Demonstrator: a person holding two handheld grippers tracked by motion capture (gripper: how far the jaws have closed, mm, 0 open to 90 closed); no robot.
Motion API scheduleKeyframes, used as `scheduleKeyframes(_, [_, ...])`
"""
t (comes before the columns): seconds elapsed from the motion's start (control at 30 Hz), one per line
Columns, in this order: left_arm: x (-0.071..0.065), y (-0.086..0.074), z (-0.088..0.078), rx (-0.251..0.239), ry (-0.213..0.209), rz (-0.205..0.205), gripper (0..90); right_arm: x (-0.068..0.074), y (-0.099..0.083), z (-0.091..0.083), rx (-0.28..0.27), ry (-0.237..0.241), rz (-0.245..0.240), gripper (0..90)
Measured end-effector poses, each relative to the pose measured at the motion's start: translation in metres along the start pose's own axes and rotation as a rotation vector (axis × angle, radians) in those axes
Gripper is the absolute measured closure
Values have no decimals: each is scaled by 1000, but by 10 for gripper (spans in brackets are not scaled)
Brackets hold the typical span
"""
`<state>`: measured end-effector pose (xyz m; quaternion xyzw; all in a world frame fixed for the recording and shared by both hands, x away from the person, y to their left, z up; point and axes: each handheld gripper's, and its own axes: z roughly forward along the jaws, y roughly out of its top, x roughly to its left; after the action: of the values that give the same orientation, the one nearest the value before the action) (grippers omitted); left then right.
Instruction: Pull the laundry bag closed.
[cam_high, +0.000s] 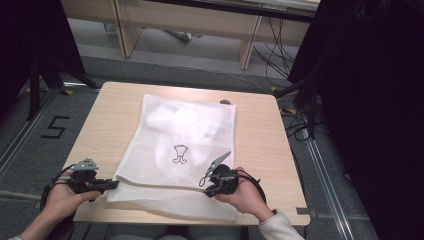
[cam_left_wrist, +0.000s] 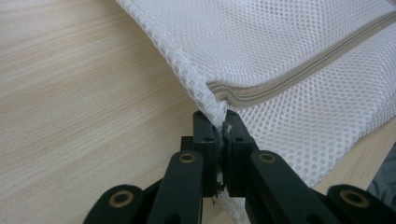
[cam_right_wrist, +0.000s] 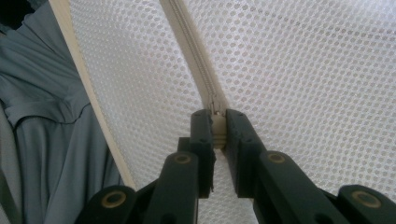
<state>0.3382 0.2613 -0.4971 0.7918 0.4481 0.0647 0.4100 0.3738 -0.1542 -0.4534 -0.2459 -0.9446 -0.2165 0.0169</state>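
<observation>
Your mesh bag (cam_high: 187, 150) lies flat on the table (cam_high: 110, 120), its near edge close to your side, with something white inside and a small dark print on top. Your left gripper (cam_left_wrist: 216, 122) sits at the bag's near left corner, jaws clamped on the mesh edge just beside the end of the zip (cam_left_wrist: 299, 74). Your right gripper (cam_right_wrist: 218, 122) is over the bag's near right part, jaws narrow and pinching the zip pull (cam_right_wrist: 218, 127) on the zip line. Grey cloth (cam_right_wrist: 42, 126) shows past the table edge in the right gripper view.
</observation>
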Motion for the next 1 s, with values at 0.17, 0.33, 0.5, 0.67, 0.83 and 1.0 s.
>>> scheduleKeyframes(0.17, [0, 0, 0, 1, -2, -5, 855, 0, -3, -2, 5, -11, 27, 824])
scheduleKeyframes(0.33, [-1, 0, 0, -3, 1, -7, 854, -1, -5, -2, 5, -17, 23, 824])
scheduleKeyframes(0.5, [0, 0, 0, -3, -1, -4, 855, -1, -6, -3, 3, -13, 27, 824])
scheduleKeyframes(0.67, [0, 1, 0, 7, 1, 2, 855, -2, -8, -4, -1, -11, 22, 824])
scheduleKeyframes(0.83, [0, 0, 0, -3, -1, -6, 855, -2, -10, -4, 8, -11, 39, 824])
scheduleKeyframes(1.0, [0, 0, 0, 3, -1, -4, 855, -4, -12, -6, 3, -10, 36, 824])
